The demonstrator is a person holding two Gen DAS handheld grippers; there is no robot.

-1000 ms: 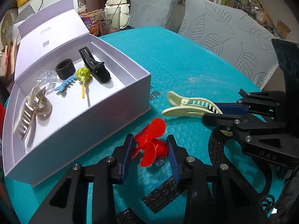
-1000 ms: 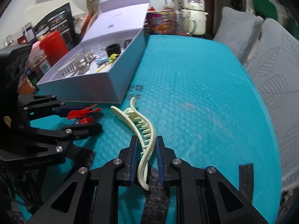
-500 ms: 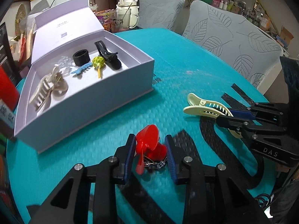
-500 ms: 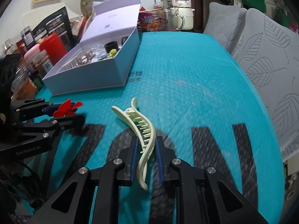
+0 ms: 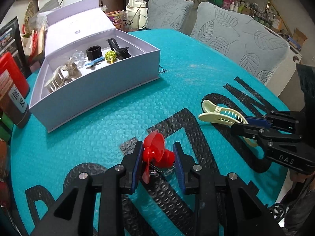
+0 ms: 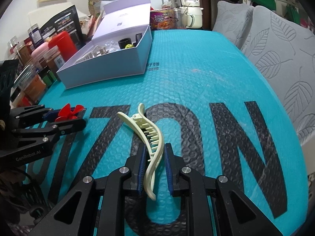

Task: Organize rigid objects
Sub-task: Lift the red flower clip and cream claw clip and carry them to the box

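- Both tools have drawn back from the lavender box (image 5: 102,90) since a second ago, so more teal mat now lies between them and it, and big black letters on the mat have come into view beneath them.
- Nearest, the left tool (image 5: 157,158) is clamped on a red clip (image 5: 155,151) with petal-like lobes, its blue pads pressing either side.
- To its right, the right tool (image 6: 155,164) grips a pale yellow toothed hair clip (image 6: 149,137) by its tail end; the clip's head juts forward past the pads.
- Between the tools and the box, the counter (image 6: 196,82) is bare mat, with open room ahead and to the right up to its curved edge.
- Farther off, the box sits open with its lid upright, holding a beige claw clip (image 5: 61,74), a black ring (image 5: 94,52), a blue comb-shaped clip (image 5: 94,61), a green piece (image 5: 110,55) and a black clip (image 5: 118,47).
- Jars and bottles crowd the counter's left edge beside the box.
- Leaf-patterned grey chair backs (image 5: 236,39) line the far right edge.
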